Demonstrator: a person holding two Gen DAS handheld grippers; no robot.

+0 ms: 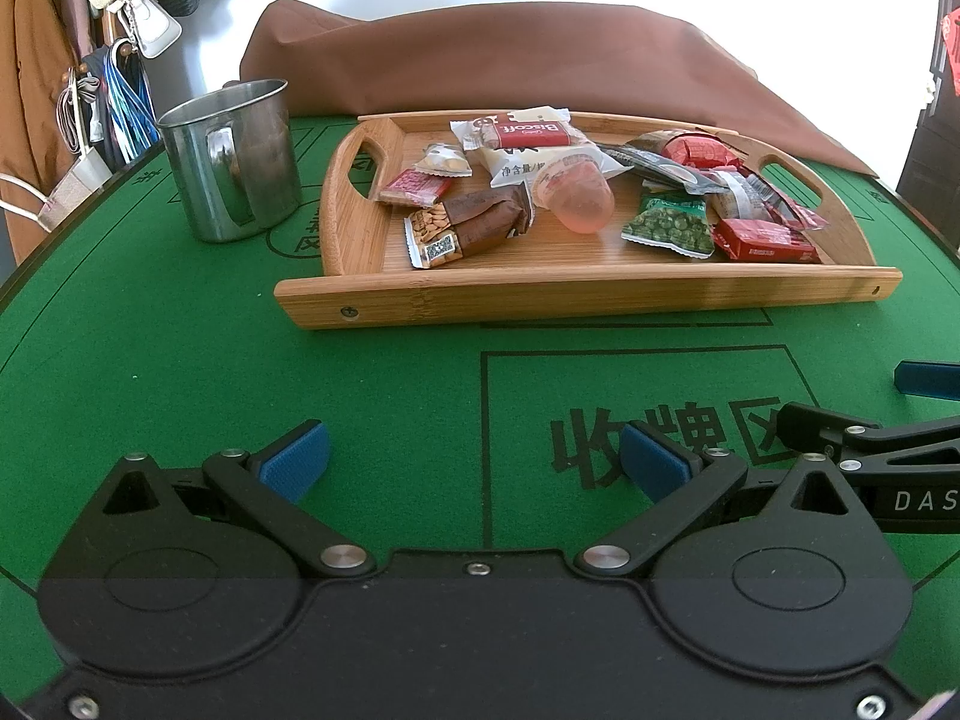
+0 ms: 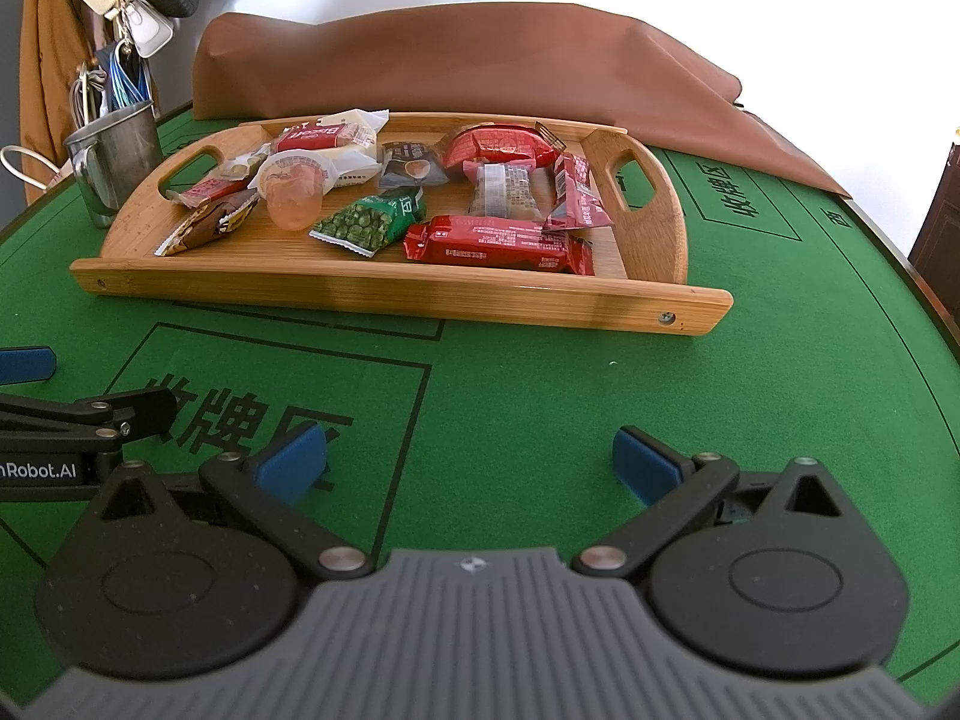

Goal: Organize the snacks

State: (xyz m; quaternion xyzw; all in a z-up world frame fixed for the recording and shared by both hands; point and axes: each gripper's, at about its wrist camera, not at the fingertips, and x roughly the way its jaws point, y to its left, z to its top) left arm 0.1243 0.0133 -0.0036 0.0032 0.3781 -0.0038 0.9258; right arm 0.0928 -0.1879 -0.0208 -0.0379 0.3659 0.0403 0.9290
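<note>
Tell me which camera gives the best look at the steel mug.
The left wrist view. There the steel mug stands whole and close beside the wooden tray, with handle, rim and base visible. In the right wrist view the mug sits small at the left edge, and the tray's corner hides part of its base.

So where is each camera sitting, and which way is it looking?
Left wrist view: sits on the left gripper, low over the green table, facing the wooden tray of snacks and the metal cup; its own open blue fingers show, with the right gripper at the right edge.
Right wrist view: sits on the right gripper, facing the same tray from further right; its open fingers show, with the left gripper at the left edge.
Shared: tray, cup, green pea packet, brown cover behind.
</note>
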